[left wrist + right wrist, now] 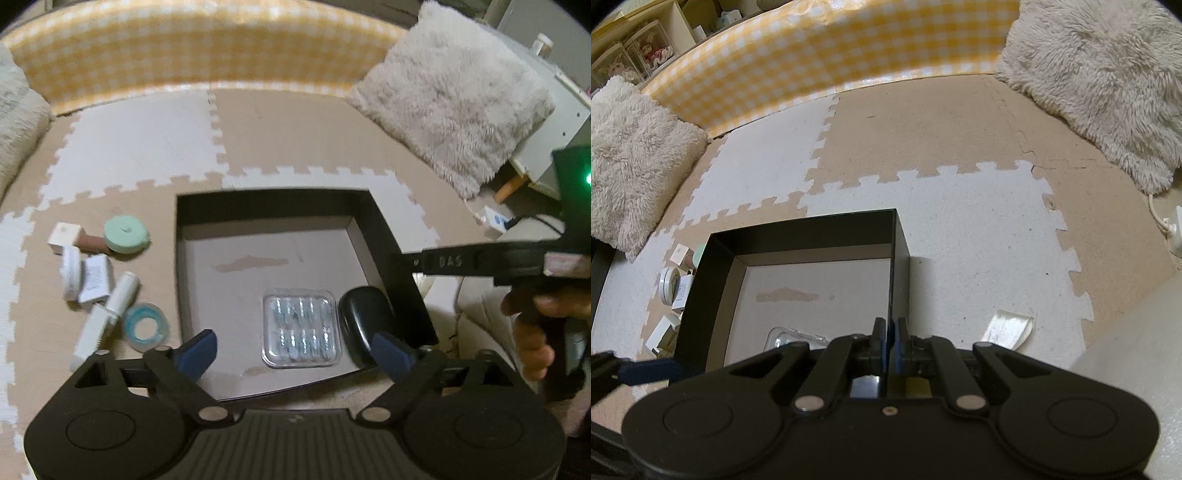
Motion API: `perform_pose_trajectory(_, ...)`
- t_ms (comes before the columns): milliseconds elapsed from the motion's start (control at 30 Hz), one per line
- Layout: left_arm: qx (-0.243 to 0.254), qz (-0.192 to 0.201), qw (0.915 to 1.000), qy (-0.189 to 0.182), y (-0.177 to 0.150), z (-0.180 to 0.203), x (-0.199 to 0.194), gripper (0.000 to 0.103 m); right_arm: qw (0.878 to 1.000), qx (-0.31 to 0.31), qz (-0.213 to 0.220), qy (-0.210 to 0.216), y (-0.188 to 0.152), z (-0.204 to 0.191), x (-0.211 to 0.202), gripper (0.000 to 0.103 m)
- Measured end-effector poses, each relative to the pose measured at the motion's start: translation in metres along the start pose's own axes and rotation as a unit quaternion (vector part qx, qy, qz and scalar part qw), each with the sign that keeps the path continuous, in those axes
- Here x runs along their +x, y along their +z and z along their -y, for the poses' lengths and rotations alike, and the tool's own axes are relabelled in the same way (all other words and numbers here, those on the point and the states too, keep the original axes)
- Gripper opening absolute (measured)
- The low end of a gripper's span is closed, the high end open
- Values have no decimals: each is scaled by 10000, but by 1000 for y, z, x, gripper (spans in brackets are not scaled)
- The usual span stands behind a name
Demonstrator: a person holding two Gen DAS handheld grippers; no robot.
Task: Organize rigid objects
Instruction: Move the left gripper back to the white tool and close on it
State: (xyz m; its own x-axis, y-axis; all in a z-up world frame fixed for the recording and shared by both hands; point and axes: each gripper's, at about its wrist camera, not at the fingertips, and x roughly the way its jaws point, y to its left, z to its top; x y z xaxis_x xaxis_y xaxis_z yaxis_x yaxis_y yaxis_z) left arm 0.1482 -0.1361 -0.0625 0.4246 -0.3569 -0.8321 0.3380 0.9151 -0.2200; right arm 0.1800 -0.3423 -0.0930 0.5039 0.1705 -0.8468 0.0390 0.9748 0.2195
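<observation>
Left gripper (295, 349): spread wide, nothing between the blue pads; it hangs over the near edge of the box, above the blister pack.
Right gripper (890, 341): pads pressed together on the right wall of the box, pinching the thin wall between them.
Box (388, 236): black card walls, pale grey card floor with a scuffed patch; stiff but light, likely to slide on the mat unless held by the wall.
Blister pack (301, 332): clear moulded plastic, rounded square, rows of small cells; lies flat on the box floor, near right. Slick and shallow; best taken by its edges.
Black case (364, 317): smooth rounded shell, just beside the pack, against the right wall. Hard, probably slippery; grip across the narrow width.
Loose pile: on the mat left of the box, outside it.
Green disc (125, 233): matte, round, thick; grip across the diameter.
White tube (123, 293): cylinder lying down, may roll; grip mid-length.
Tape roll (146, 326): clear bluish ring, flat; take by the rim.
White jar (72, 273): on its side, hard, light by my guess.
Mat (960, 240): foam puzzle tiles, beige and white, slightly grainy.
Judgement: two items are boxed, and the pile is still to be moved.
</observation>
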Motion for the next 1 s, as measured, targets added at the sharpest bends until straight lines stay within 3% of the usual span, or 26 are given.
perform_pose_trajectory(133,-171,188,9997,8,1,-8,-18,103,10000,-12,3,-8,0,0,0,5)
perform_pose_trajectory(433,-436,449,9980,129,11,-36,-45,103,10000,-14,7,-9,0,0,0,5)
perform_pose_trajectory(633,-560,572,9954,531,14,-71,-55,103,10000,-15,9,-10,0,-1,0,5)
perform_pose_trajectory(867,-490,424,9935,933,6,-107,-53,103,10000,-38,10,-27,-1,-1,0,5)
perform_pose_trajectory(967,-240,337,9941,1001,2,-110,-47,97,10000,-42,10,-31,0,-1,0,5)
perform_pose_trajectory(1000,-132,265,9942,1034,1,-110,-42,89,10000,-44,11,-31,-1,-1,0,5)
